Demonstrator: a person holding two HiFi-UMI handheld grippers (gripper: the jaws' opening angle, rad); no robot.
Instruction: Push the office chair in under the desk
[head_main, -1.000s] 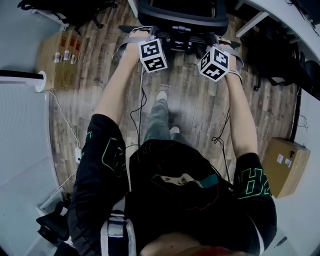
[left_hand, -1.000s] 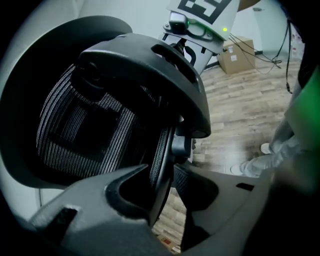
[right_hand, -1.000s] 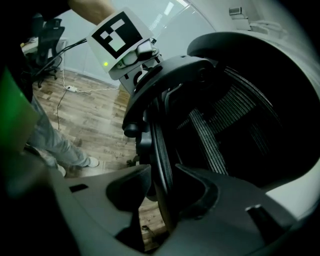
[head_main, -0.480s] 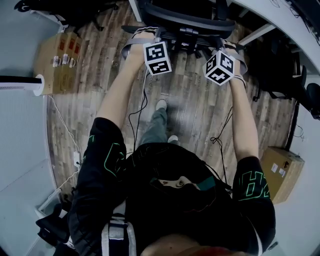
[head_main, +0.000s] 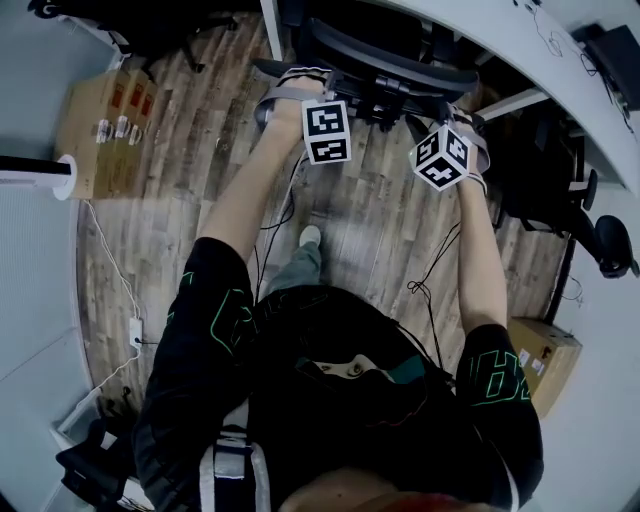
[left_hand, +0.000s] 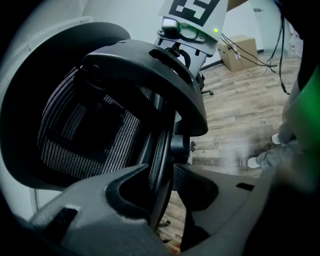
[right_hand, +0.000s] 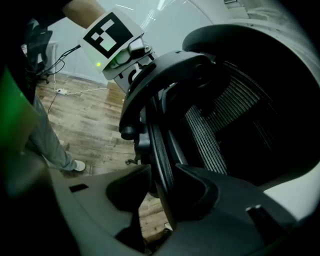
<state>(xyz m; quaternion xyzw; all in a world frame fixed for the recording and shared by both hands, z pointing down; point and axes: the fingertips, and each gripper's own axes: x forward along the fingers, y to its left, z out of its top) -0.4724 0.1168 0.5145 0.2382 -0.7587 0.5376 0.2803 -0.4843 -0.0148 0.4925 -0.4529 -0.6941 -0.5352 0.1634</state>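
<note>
The left tongs (head_main: 298, 82) and right tongs (head_main: 462, 108) each clamp one side edge of the office chair (head_main: 385, 62) backrest, both equally near. The chair stands straight ahead, partly under the surface (head_main: 505, 38) beyond it.

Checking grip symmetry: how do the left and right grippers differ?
The left gripper holds the chair back at its left edge, the right gripper at its right edge. The left marker cube shows mainly one face; the right marker cube sits corner-on. Both have jaws closed on the chair back.
</note>
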